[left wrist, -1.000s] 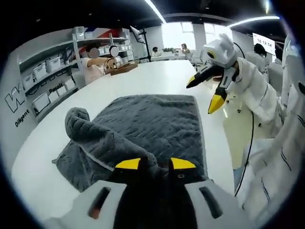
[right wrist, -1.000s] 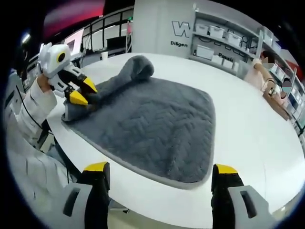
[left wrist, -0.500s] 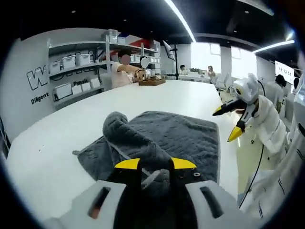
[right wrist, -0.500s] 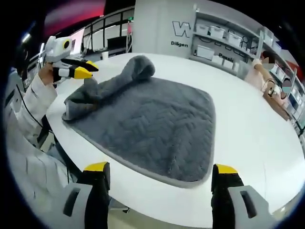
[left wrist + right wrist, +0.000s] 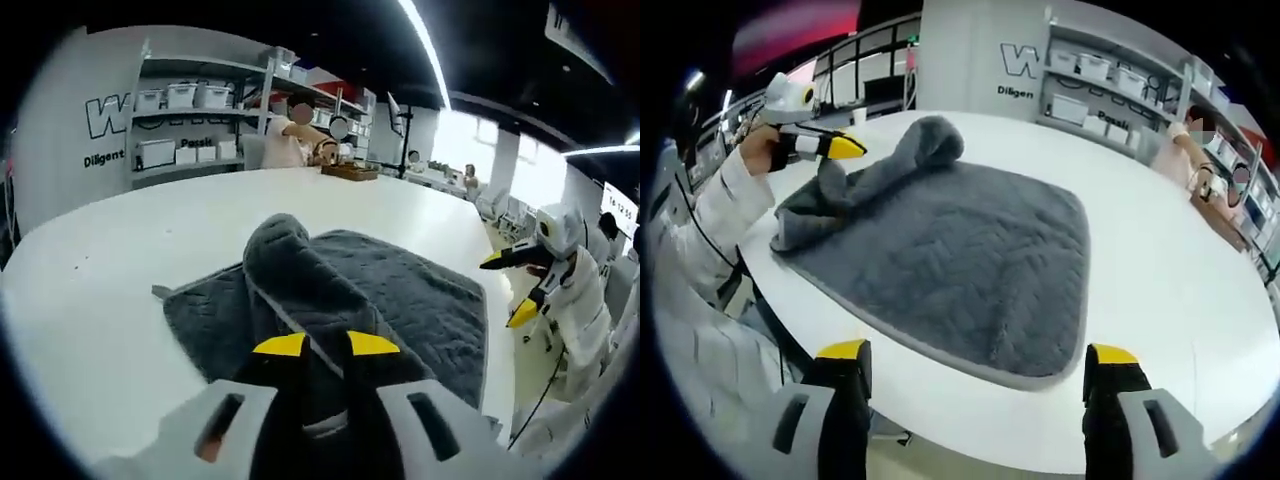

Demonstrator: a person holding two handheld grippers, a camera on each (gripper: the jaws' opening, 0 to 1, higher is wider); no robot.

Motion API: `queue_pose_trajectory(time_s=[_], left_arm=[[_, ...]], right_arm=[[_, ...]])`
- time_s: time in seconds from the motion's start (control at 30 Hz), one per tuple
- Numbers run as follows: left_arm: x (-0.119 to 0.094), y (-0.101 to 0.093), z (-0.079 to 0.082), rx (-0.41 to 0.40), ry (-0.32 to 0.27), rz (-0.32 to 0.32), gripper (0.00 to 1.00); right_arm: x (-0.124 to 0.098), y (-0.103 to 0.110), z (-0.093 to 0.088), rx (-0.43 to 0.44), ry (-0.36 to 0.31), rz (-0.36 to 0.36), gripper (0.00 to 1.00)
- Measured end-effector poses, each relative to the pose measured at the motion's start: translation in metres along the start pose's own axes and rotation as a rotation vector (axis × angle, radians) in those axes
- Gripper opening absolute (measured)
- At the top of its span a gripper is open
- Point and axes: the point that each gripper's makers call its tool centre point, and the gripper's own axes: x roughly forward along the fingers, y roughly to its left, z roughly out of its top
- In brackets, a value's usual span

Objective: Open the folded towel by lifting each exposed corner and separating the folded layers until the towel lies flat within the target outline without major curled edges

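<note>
On white table (image 5: pixel 1160 260), grey towel (image 5: pixel 970 260)

My left gripper view sits low and very near the dark grey quilted fabric towel (image 5: pixel 400 300), looking along its own jaws across the white oval bench (image 5: pixel 130 250) toward the grey wall shelves with white boxes (image 5: pixel 190 95). My right gripper view looks from the bench edge, further back and higher, over the whole towel (image 5: pixel 970 270). Both views share the towel, the bench (image 5: pixel 1150 260) and the shelves (image 5: pixel 1110 70), and each sees the other gripper.
</note>
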Motion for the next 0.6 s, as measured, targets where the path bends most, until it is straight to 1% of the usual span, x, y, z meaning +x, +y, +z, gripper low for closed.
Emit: queue_pose_trajectory(time_s=[0.07, 0.23, 0.4, 0.6], left_arm=[[0.005, -0.001, -0.005, -0.017, 0.008, -0.002, 0.18], [0.012, 0.003, -0.015, -0.084, 0.024, 0.003, 0.18], [0.017, 0.001, -0.021, -0.107, 0.035, -0.014, 0.18], [0.022, -0.001, -0.023, -0.123, 0.038, -0.032, 0.16]], right_arm=[[0.0, 0.0, -0.001, -0.001, 0.005, 0.0, 0.86], [-0.001, -0.002, -0.002, -0.004, 0.01, -0.004, 0.86], [0.001, -0.001, -0.002, -0.007, 0.012, 0.0, 0.86], [0.003, 0.0, -0.005, -0.008, 0.021, 0.005, 0.85]])
